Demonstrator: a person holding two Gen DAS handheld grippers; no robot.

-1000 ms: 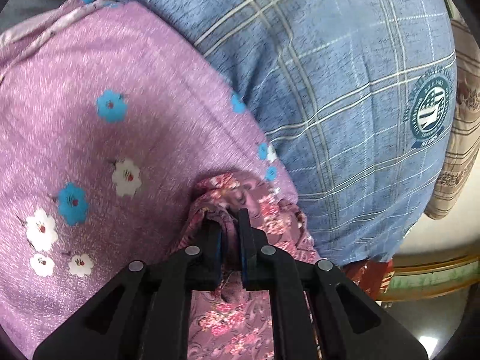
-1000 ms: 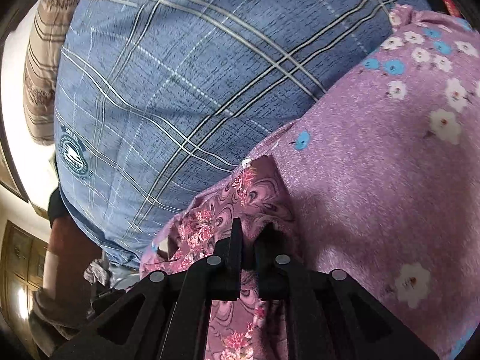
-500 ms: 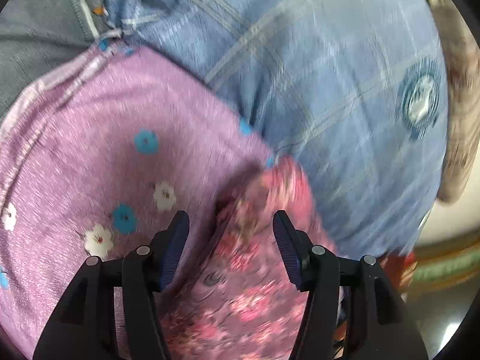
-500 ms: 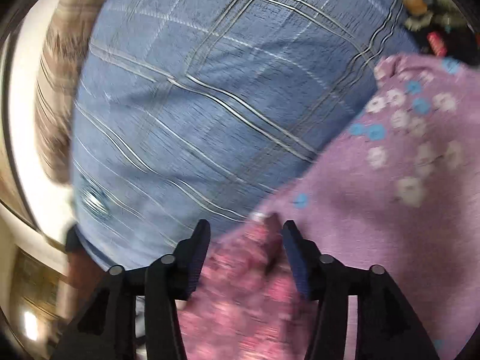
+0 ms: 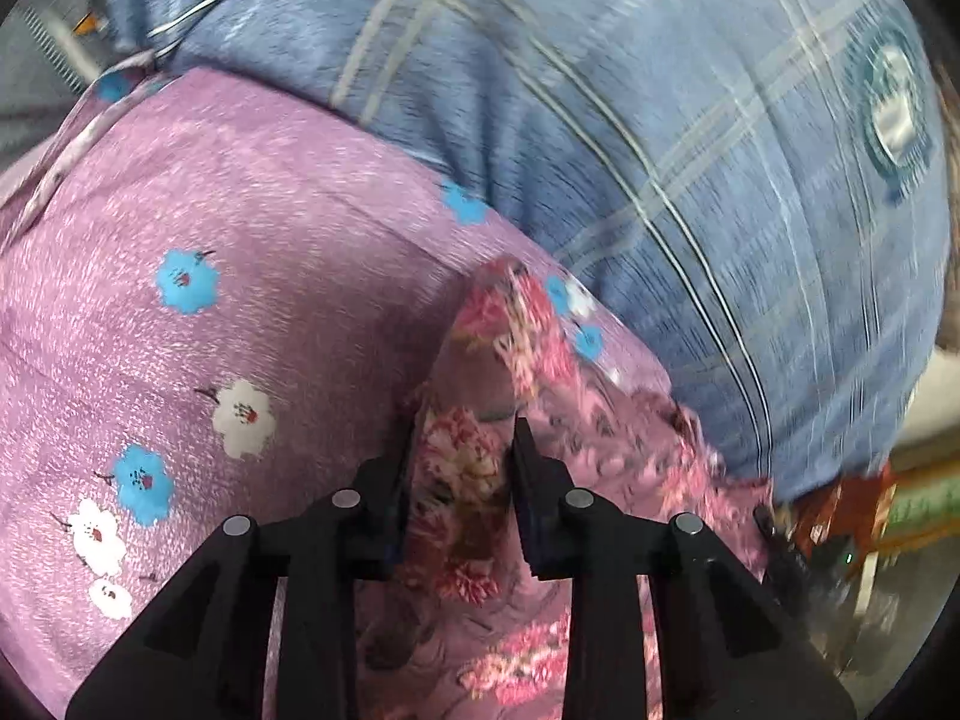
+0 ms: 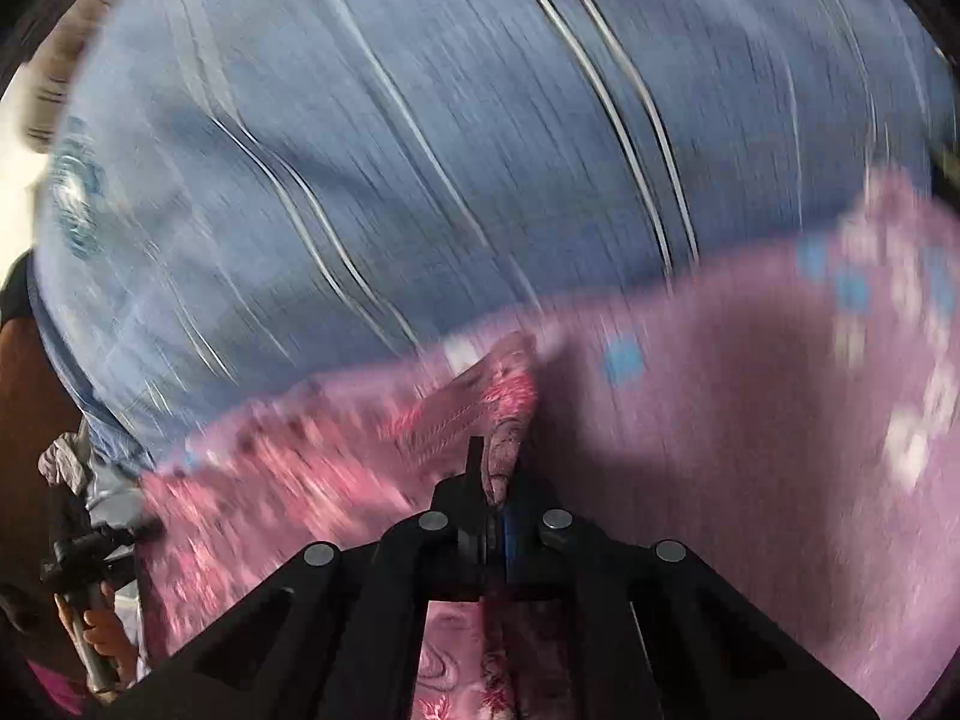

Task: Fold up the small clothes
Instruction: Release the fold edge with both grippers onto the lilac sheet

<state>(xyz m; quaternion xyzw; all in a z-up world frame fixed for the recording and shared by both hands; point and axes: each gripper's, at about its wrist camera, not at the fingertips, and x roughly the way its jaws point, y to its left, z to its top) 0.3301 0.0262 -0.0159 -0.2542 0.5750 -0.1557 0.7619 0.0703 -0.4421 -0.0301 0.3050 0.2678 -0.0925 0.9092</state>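
A pink rose-print garment [image 5: 504, 468] lies on a purple cloth with blue and white flowers [image 5: 198, 300]. My left gripper [image 5: 462, 450] stands part open around a raised fold of the pink garment, the fabric between the fingers. In the right wrist view, blurred by motion, my right gripper [image 6: 495, 468] is shut on a corner of the same pink garment [image 6: 360, 444], with the purple cloth [image 6: 750, 420] to its right.
A blue plaid bedsheet [image 5: 660, 120] with a round emblem [image 5: 894, 114] covers the surface beyond the cloths and fills the upper right wrist view [image 6: 420, 150]. A striped pillow edge [image 6: 60, 78] and the bed's edge show at the far left.
Both grippers opened half a second ago. Since then the right has closed on the pink garment's corner and the left has narrowed around a fold. Both views shifted over the bed.
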